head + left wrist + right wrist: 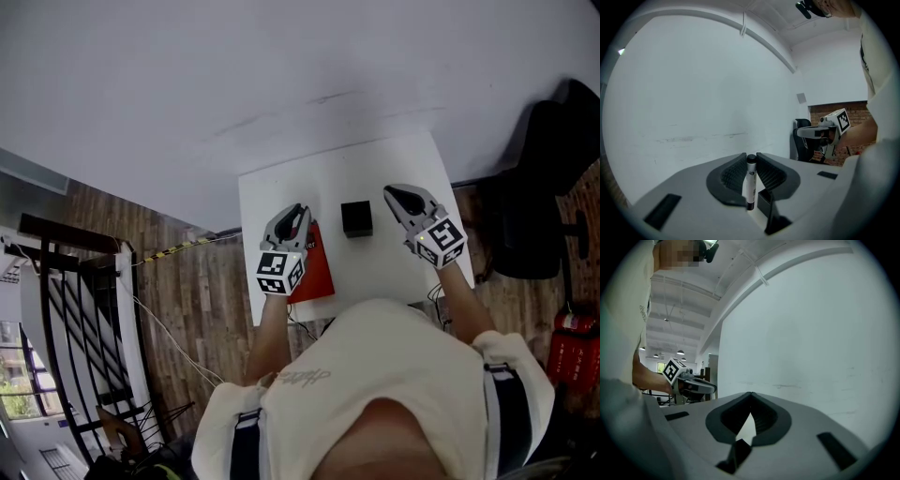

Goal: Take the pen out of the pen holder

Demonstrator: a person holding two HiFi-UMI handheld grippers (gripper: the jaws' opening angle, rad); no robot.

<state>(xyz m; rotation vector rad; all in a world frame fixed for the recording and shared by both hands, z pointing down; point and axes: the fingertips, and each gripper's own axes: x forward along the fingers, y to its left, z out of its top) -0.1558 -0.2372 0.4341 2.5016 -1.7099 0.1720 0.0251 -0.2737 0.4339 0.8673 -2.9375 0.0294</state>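
Observation:
The pen (750, 183), a white barrel with a black cap and tip, stands upright between the jaws of my left gripper (751, 157), which is shut on it. In the head view my left gripper (298, 212) hovers over the white table (281, 187), left of the black square pen holder (356, 218). The pen itself is too small to make out there. My right gripper (392, 194) is just right of the holder. In its own view the right gripper (751, 394) has its jaw tips touching and holds nothing.
A red notebook (317, 272) lies on the table under my left gripper. A plain white wall (693, 93) stands right behind the table. A black office chair (539, 197) is to the right, and a dark metal rack (75, 309) stands on the wooden floor at left.

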